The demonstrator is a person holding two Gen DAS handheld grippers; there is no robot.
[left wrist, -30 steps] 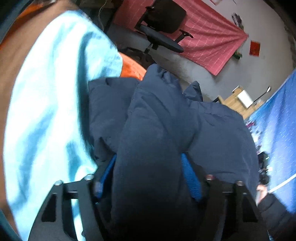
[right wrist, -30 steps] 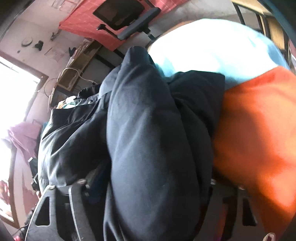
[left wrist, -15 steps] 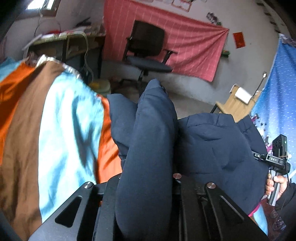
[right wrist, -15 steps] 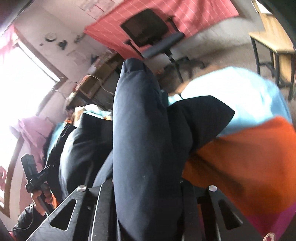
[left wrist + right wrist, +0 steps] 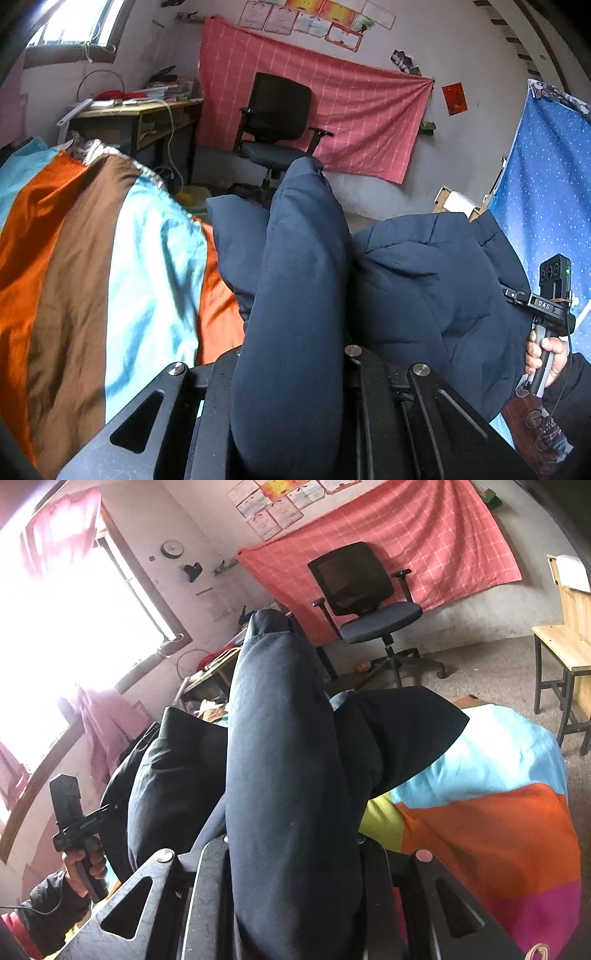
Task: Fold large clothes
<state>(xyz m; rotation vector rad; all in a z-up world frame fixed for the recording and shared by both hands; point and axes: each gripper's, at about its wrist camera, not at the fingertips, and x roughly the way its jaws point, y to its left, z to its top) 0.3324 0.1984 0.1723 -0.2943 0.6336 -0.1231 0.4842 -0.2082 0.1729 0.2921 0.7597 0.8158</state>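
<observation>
Left wrist view: the left gripper [image 5: 291,373] is clamped on a thick roll of the dark navy padded jacket [image 5: 303,288], which bulges up between its black jaws and hides the fingertips. More of the jacket spreads to the right, held above a striped satin bedspread in orange, brown and light blue [image 5: 92,277]. At the far right edge a hand holds the right gripper [image 5: 550,295] by its handle. Behind stand a black office chair [image 5: 277,122], a pink checked cloth on the wall [image 5: 369,122] and a wooden desk [image 5: 144,114]. Right wrist view: the right gripper [image 5: 291,853] is likewise closed on a fold of the jacket [image 5: 284,757], with the bedspread [image 5: 498,812] below right and the left gripper [image 5: 74,819] at lower left
</observation>
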